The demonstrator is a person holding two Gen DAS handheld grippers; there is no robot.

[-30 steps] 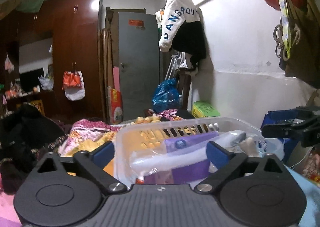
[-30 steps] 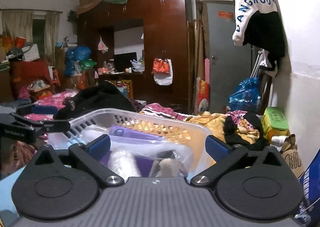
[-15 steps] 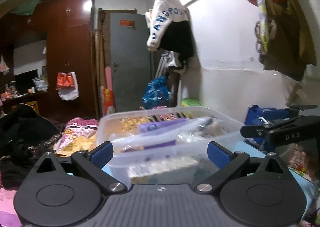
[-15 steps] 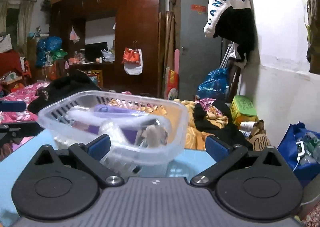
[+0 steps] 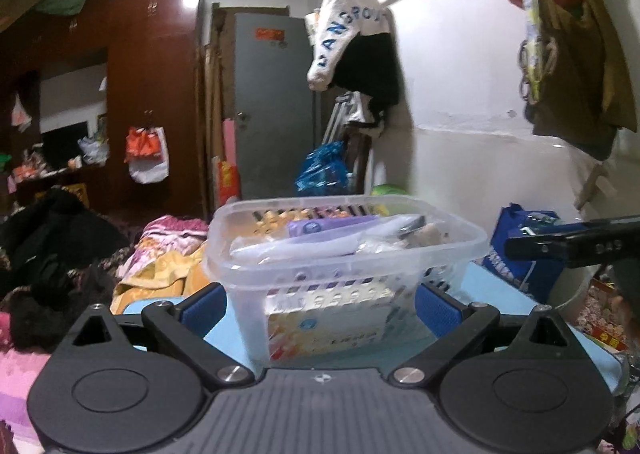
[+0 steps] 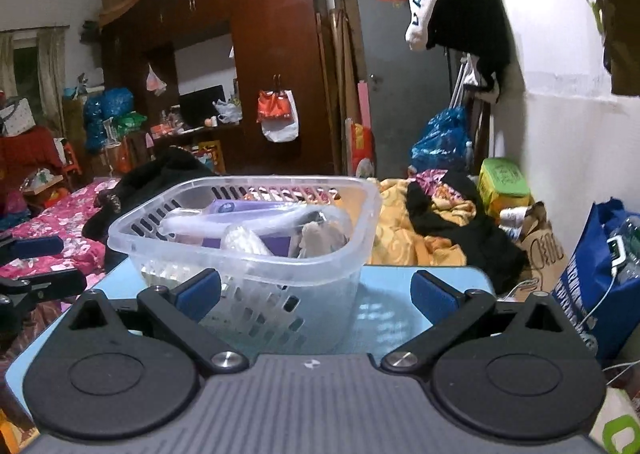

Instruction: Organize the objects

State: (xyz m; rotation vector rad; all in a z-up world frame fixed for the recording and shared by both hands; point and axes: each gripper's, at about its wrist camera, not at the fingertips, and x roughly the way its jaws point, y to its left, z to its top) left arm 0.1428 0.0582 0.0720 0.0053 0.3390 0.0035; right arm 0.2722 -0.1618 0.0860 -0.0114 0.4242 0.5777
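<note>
Brown wardrobe [image 6: 276,65] (grey door [image 5: 272,105] beside).

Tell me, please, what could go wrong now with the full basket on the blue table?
1. The clear basket stands near the far edge of the blue table; a push forward could slide it off.
2. The long white packet and purple box rise to the rim; a bump may spill them.
3. Both open tools, left tool and right tool, are close and could knock it.
</note>
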